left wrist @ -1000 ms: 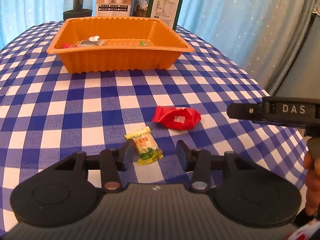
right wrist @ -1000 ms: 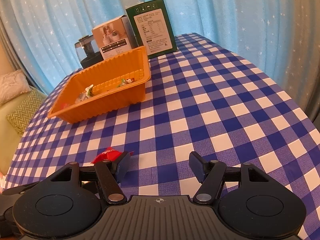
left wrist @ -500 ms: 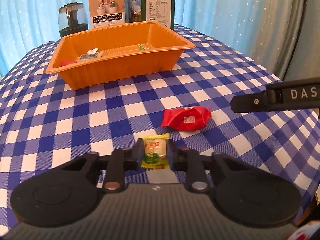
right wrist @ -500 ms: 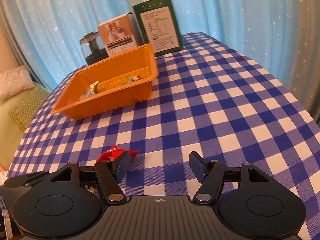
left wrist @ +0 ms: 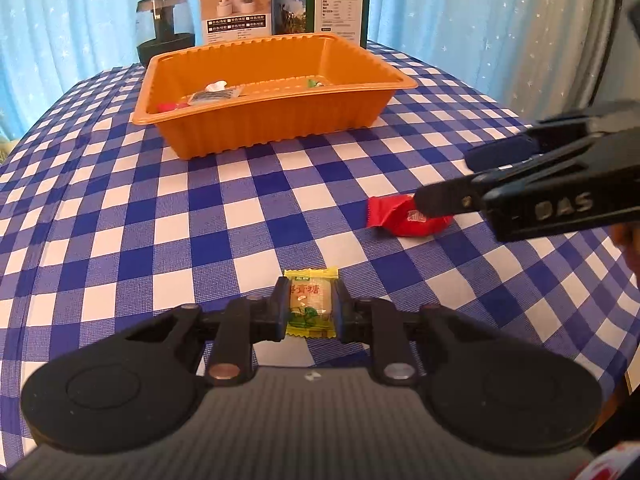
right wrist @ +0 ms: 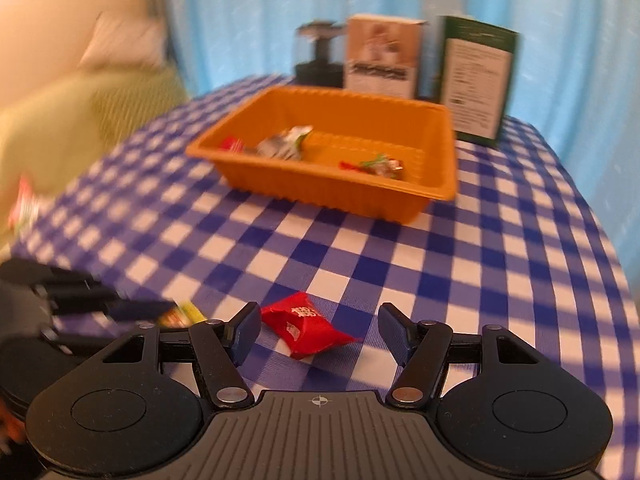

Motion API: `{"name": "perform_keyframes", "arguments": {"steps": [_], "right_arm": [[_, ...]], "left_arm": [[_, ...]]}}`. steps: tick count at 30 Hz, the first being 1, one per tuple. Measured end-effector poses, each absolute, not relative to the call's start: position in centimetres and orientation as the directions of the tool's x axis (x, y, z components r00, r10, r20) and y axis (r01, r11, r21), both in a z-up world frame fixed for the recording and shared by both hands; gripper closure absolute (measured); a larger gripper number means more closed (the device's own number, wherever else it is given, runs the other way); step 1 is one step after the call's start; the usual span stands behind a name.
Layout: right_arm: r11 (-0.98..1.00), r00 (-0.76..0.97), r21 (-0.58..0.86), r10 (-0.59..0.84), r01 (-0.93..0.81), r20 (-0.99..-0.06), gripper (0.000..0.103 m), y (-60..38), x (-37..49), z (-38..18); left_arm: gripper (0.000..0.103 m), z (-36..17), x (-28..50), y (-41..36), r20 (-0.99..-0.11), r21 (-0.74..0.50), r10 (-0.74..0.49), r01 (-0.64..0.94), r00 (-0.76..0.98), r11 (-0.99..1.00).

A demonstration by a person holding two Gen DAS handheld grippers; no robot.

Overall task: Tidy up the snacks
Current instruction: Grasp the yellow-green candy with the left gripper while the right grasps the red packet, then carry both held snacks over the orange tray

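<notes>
Left wrist view is showing two loose candies on the checked surface (left wrist: 248,216): the left gripper (left wrist: 309,307) is pinching one yellow candy (left wrist: 310,304), angling downward. Right gripper (right wrist: 318,330) is tilting down, spread around one red candy (right wrist: 308,330), ahead of which one orange tray (right wrist: 340,196) is sitting.

The checked table (left wrist: 200,208) is viewed low and close from each wrist, angled downward; the orange tray (left wrist: 280,120) (right wrist: 332,192) is shared by both views.
</notes>
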State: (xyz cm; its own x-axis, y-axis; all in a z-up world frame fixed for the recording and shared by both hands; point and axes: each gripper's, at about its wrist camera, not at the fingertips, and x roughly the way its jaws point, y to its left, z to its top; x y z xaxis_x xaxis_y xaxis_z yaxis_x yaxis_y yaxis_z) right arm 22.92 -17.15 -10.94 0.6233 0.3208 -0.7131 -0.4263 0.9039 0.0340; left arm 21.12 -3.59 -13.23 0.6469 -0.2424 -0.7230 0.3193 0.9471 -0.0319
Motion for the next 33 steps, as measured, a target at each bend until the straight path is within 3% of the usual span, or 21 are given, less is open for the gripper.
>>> {"name": "perform_keyframes", "arguments": {"steps": [9,11,17,24,33], "right_arm": [[0.817,0.47,0.036,0.366,-0.575,-0.803,0.039,-15.9,26.9,-13.9],[0.805,0.449,0.041,0.372,-0.592,-0.812,0.047,-15.8,27.1,-14.2],[0.814,0.436,0.074,0.382,-0.576,-0.815,0.054,-16.2,27.9,-14.3],[0.823,0.449,0.057,0.365,-0.565,-0.815,0.073,-16.3,27.0,-14.0],[0.849,0.475,0.07,0.359,-0.523,-0.803,0.075,-16.1,26.2,-13.9]], "left_arm": [[0.082,-13.2,21.1,-3.6,-0.721,-0.033,-0.239,0.313,0.65,0.949],[0.082,-13.2,21.2,-3.6,-0.723,-0.036,-0.242,0.314,0.647,0.949],[0.076,-13.2,21.2,-3.6,-0.724,-0.042,-0.254,0.327,0.642,0.944],[0.07,-13.3,21.2,-4.0,-0.725,-0.017,-0.242,0.335,0.644,0.942],[0.069,-13.3,21.4,-4.0,-0.725,-0.01,-0.225,0.318,0.651,0.948]]}}
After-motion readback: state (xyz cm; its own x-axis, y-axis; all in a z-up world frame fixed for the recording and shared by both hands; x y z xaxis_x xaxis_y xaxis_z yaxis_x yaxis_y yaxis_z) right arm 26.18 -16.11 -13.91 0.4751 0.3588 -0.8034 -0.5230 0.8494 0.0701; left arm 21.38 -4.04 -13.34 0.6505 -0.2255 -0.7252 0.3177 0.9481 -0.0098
